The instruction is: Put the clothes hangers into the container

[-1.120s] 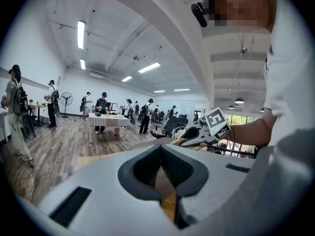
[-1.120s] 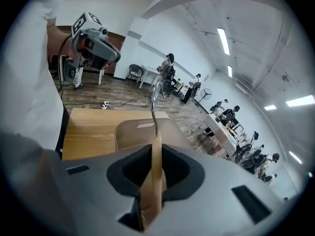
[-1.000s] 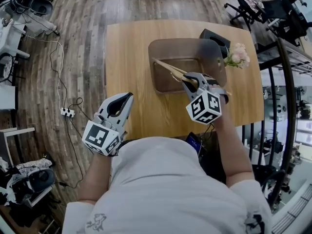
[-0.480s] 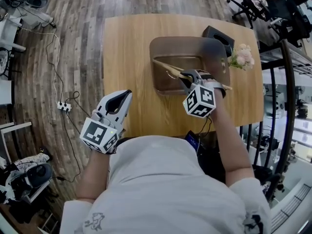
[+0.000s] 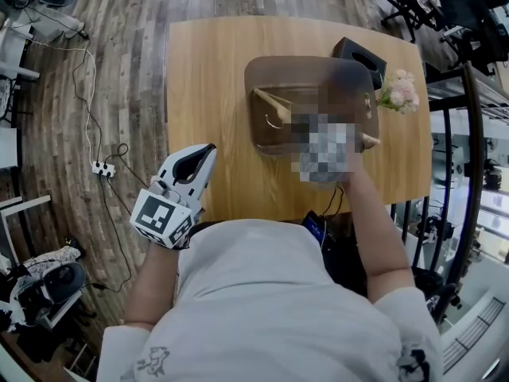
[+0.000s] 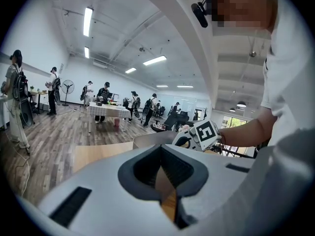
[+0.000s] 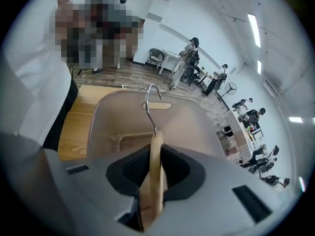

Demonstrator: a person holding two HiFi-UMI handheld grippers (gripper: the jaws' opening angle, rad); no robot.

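The right gripper (image 7: 155,154) is clamped on a wooden hanger (image 7: 156,173). Its hook points ahead, over the container (image 7: 194,127) just below. It would be best to lower the hanger until the wood lies flat inside with the hook clear of the rim, then let go. The left gripper (image 6: 165,176) is well off to its left, jaws together and empty.
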